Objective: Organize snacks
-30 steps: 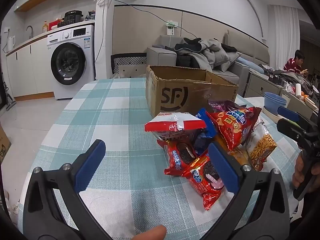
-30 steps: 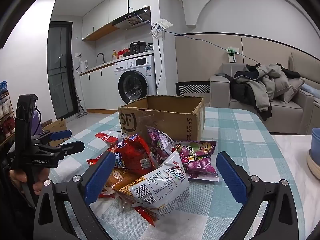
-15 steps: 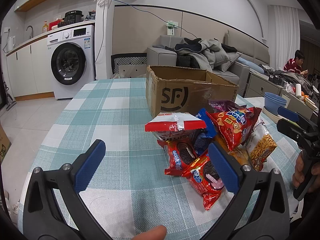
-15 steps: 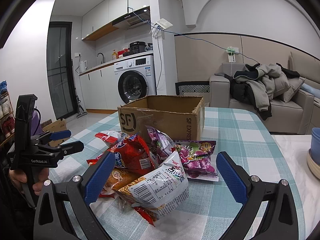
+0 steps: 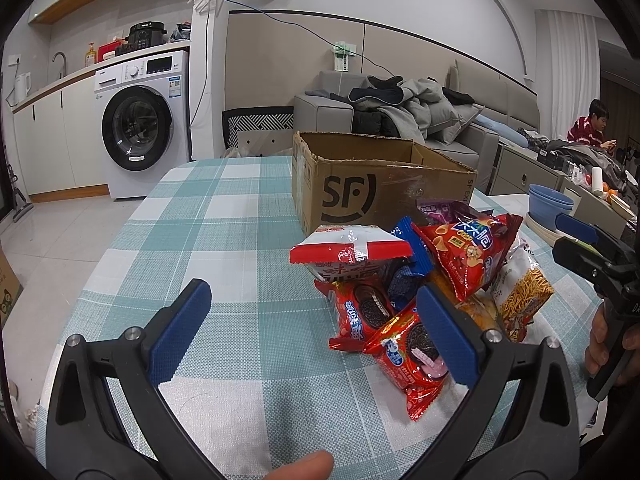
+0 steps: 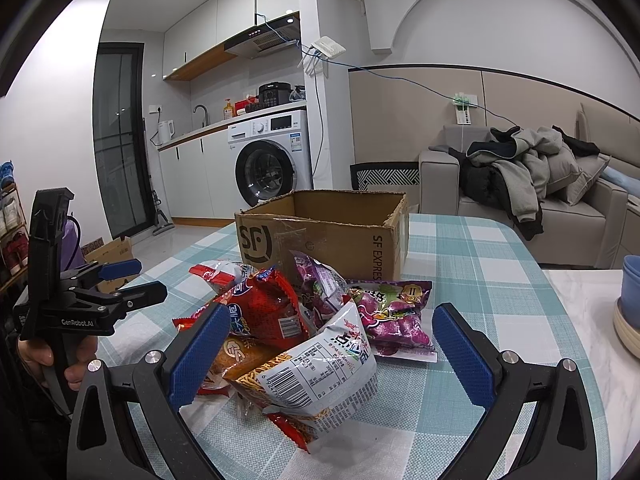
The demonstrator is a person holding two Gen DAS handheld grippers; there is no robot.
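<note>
While the snack packets (image 5: pixel 416 280) lie heaped on the checked tablecloth (image 5: pixel 224 240), we find them just in front of the open cardboard box (image 5: pixel 372 188), the one printed with SF on its side. From the left wrist view we see a red and white packet (image 5: pixel 352 250) on top at the near side, two red cookie packets (image 5: pixel 384 332) below it spilling toward us, a red chip bag (image 5: pixel 468 256) leaning beside them, and a noodle-snack bag (image 5: pixel 520 292) at the far right of the heap. From the right wrist view we see a purple packet (image 6: pixel 392 312) lying flat beside the box, and the white noodle-snack bag (image 6: pixel 320 372) nearest to us with its barcode up.

Our left gripper (image 5: pixel 316 336) hovers over the cloth with its blue pads spread wide; the right pad (image 5: pixel 444 336) stands in front of the nearer cookie packet, and we cannot tell whether it touches. Our right gripper (image 6: pixel 332 352) is likewise spread wide, its pads on either side of the noodle-snack bag, gripping nothing. Each gripper shows in the other's view, held by a hand (image 6: pixel 52 360) at the table's edge.

Farther out, we see a washing machine (image 5: pixel 140 124) under a counter, a sofa (image 6: pixel 560 208) piled with clothes, blue bowls (image 5: pixel 550 204) on a side surface, and a seated person (image 5: pixel 590 124) in red at the far right.
</note>
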